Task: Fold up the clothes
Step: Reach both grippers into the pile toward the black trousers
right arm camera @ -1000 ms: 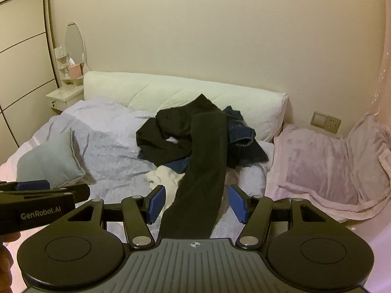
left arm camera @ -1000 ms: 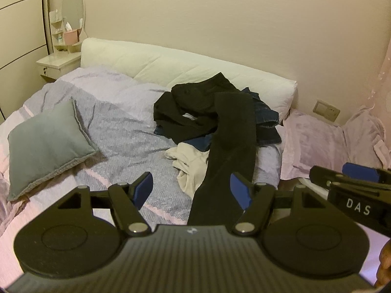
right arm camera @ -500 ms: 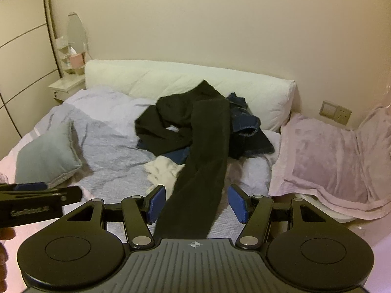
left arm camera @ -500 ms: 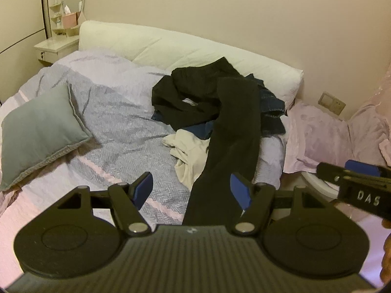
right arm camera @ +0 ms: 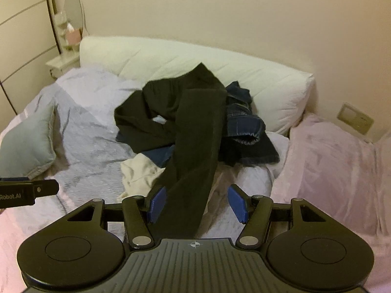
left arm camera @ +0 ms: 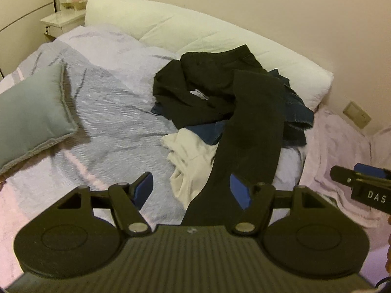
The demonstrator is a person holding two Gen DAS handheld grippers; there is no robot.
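A pile of clothes lies on the bed: black trousers (left arm camera: 249, 122) (right arm camera: 195, 131) with one long leg stretched toward me, dark blue jeans (right arm camera: 242, 119) (left arm camera: 295, 112) behind them, and a cream garment (left arm camera: 188, 158) (right arm camera: 139, 171) in front. My left gripper (left arm camera: 191, 189) is open and empty, above the near end of the trouser leg. My right gripper (right arm camera: 196, 202) is open and empty, also above that leg end. Each gripper shows at the edge of the other's view: the right one (left arm camera: 359, 183), the left one (right arm camera: 29, 191).
The bed has a grey-lilac cover (left arm camera: 110, 112) and a white headboard cushion (left arm camera: 195, 36). A grey-green pillow (left arm camera: 31, 114) lies at the left. A pink blanket (right arm camera: 330, 161) lies at the right. A white bedside stand (left arm camera: 63, 19) is at the back left.
Both grippers have moved forward and tilted down toward the clothes pile, which now fills more of each view. Both stay open and empty.
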